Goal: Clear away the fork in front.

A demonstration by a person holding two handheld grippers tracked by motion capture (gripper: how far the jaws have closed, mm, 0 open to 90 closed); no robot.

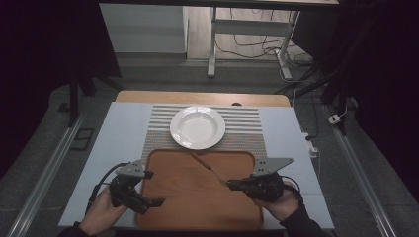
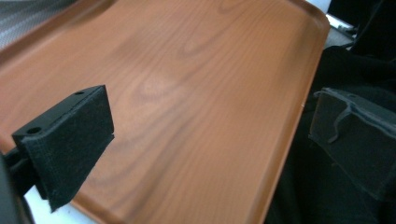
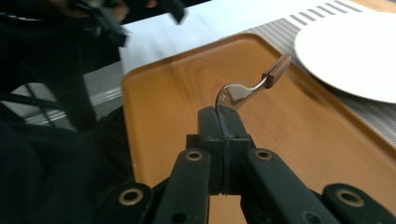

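Over the wooden tray (image 1: 197,197), your right gripper (image 1: 228,183) pinches the wood-handled fork (image 3: 252,88) by its metal end, handle free toward the white plate (image 1: 197,127), while your left gripper (image 1: 148,190) waits wide open at the tray's left edge.

hand-held gripper (image 3: 223,122) pinching spoon (image 3: 243,91), tray (image 3: 299,135)

High view sits above the near table edge, looks forward and down, takes in the whole table (image 1: 123,123) and floor beyond. Left gripper view is close over the wooden tray (image 2: 196,107), facing across it to the right. Right gripper view, equally close, faces left and far across that tray (image 3: 177,84). All three share the tray (image 1: 197,192).
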